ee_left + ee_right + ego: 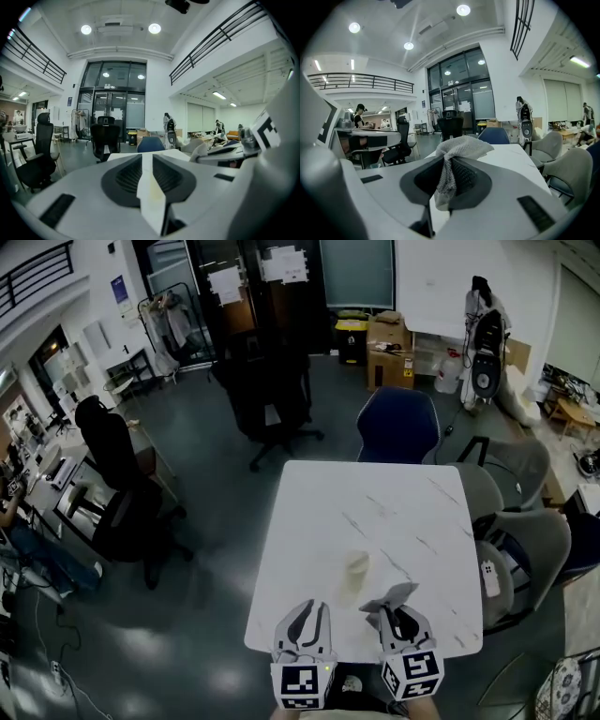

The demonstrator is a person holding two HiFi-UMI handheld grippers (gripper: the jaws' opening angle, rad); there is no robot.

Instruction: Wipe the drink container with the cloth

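On the table (375, 502), near its front edge, the cup (356, 575) stood unheld just ahead of the left gripper (307, 610), shut and empty, and the right gripper (396, 612), clamped on the cloth (392, 595), so wiping it unsteadied might well topple it.

- The right claw (449, 174) has its two jaws squeezed tight on a grey cloth (464, 146).
- The cloth is full of little holes, and it puffs out in a bunch above the jaw tips.
- A white table (508, 161) lies just past the claw.
- A blue chair (493, 136) stands behind the table's far end.
- Grey chairs (563, 172) are off to the claw's right.
- A black chair (452, 126) stands far ahead, by tall glass doors (461, 105).
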